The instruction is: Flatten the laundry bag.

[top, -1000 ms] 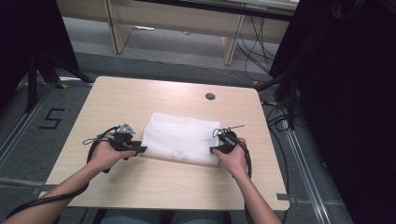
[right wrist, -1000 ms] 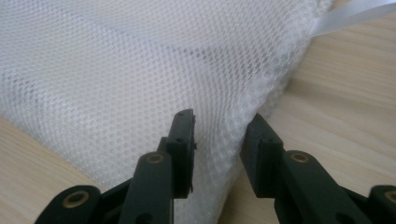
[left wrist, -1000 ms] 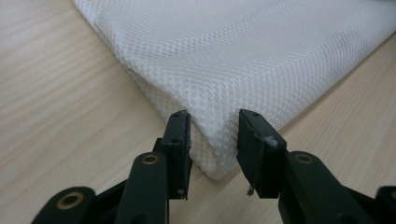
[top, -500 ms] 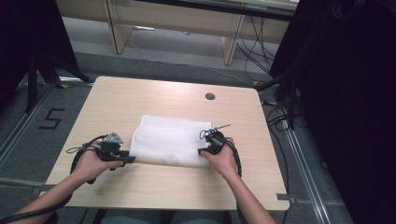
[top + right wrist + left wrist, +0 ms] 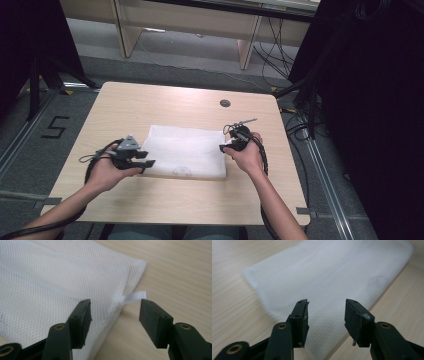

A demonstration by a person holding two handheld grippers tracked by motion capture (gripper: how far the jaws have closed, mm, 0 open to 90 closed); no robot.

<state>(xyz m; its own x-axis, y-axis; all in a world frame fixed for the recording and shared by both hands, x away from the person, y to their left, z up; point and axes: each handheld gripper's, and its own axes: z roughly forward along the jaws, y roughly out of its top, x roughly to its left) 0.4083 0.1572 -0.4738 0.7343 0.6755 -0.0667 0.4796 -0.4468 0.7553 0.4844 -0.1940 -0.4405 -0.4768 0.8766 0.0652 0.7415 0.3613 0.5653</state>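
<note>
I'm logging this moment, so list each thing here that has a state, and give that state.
Mesh cloth: folded, lying flat on the table, not gripped.
White tag: sticks out from the cloth's edge, free.
Left gripper: jaws open over the cloth's edge.
Right gripper: jaws open astride the cloth's edge, near the tag.

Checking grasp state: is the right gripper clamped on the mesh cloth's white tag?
No: the right gripper stands open, its jaws apart, with the white tag of the mesh cloth lying free beyond them.
</note>
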